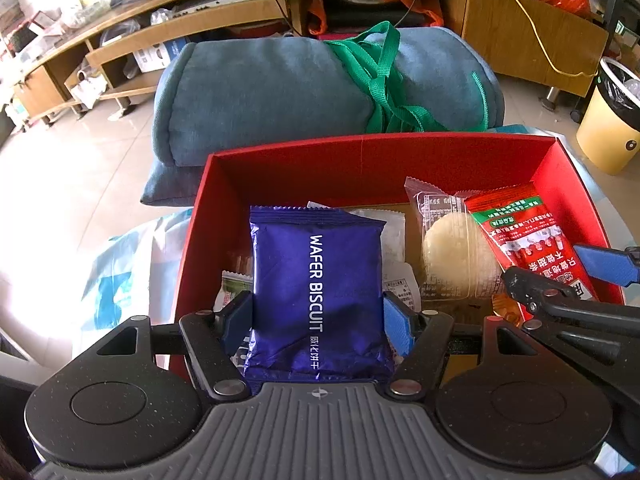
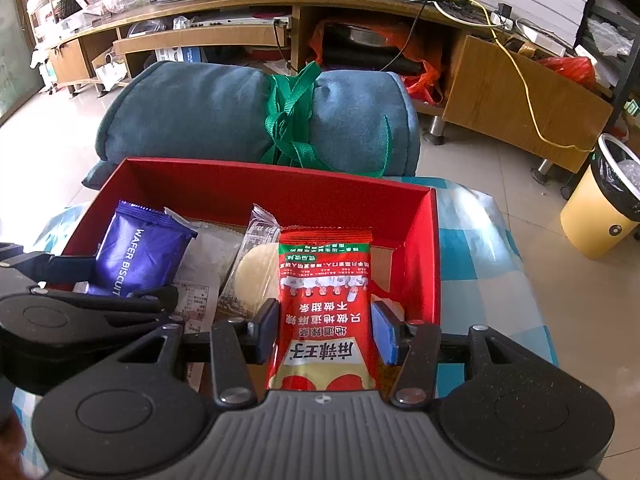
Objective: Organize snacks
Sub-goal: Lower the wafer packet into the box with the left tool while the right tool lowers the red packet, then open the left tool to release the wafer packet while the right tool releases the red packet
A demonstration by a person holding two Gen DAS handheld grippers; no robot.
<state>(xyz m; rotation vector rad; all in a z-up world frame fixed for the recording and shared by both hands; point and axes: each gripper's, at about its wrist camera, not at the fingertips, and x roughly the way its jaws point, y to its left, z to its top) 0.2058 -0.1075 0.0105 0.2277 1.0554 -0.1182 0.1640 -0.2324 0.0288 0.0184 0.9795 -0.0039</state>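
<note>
Two packets are pinched above the red box [image 1: 280,168]: the purple wafer packet [image 1: 318,296] between the left gripper [image 1: 318,316] fingers, the red snack packet [image 2: 326,312] between the right gripper [image 2: 326,328] fingers.

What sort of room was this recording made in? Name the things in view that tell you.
Most likely a home living room: a long wooden TV cabinet with cluttered shelves, a tiled floor, a blue cushion and a yellow waste bin.
</note>
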